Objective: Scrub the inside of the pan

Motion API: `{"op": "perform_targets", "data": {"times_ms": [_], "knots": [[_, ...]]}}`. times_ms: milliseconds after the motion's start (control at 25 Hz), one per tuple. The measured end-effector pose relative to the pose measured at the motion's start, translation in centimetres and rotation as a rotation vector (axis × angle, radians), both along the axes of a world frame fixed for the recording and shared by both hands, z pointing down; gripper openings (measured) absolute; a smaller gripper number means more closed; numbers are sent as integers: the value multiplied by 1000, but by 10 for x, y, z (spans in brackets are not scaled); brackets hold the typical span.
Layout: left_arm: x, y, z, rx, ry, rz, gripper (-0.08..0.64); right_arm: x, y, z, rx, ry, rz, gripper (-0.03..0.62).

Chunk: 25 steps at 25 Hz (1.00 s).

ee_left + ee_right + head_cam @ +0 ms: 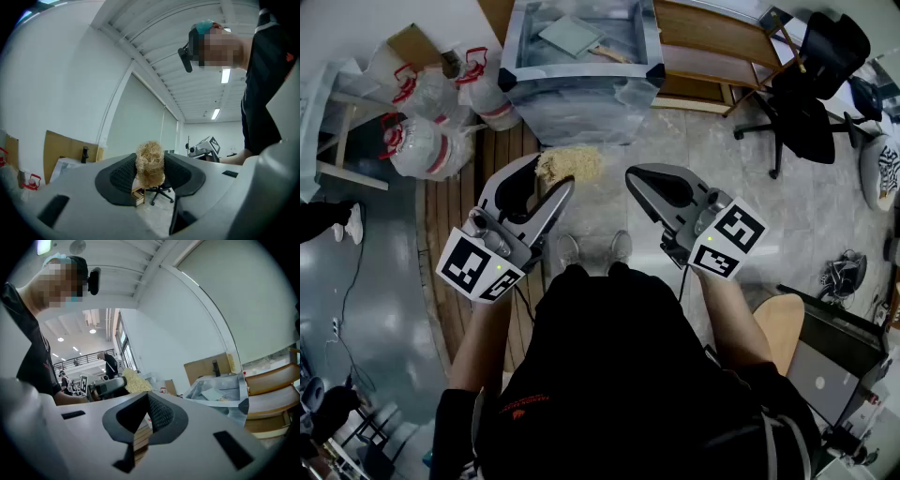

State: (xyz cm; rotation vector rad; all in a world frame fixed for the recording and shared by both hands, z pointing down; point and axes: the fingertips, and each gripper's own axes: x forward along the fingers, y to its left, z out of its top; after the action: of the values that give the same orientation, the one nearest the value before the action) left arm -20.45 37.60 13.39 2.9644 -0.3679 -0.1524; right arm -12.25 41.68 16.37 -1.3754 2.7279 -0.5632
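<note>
No pan shows in any view. My left gripper (555, 191) is held at waist height and is shut on a straw-coloured scrubber (569, 165). In the left gripper view the scrubber (150, 165) sits as a fuzzy ball pinched between the two dark pads (120, 178). My right gripper (636, 179) hovers level with the left one, a hand's width to its right, shut with nothing in it. In the right gripper view its jaws (146, 414) meet at the tips, and the left gripper with the scrubber (134, 379) appears beyond them.
A metal-framed basin (581, 70) with a flat sheet inside stands ahead on the floor. Water jugs (431, 131) lie at its left, and wooden shelving (712, 56) and a black office chair (811, 94) are at the right. My shoes (595, 248) are below the grippers.
</note>
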Motion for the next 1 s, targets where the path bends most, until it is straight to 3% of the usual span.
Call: {"op": "perform_targets", "data": {"times_ms": [280,600,1000], "knots": [[20,14,2,8,-10,-24,181,26,13,4,-10,-15,-7,2],[46,41,1,24,-26,-66,181,61,45,9,-2,59,-44,2],[62,53,1,19,-27,-101,181,83,59,12,12,54,-66,2]]}}
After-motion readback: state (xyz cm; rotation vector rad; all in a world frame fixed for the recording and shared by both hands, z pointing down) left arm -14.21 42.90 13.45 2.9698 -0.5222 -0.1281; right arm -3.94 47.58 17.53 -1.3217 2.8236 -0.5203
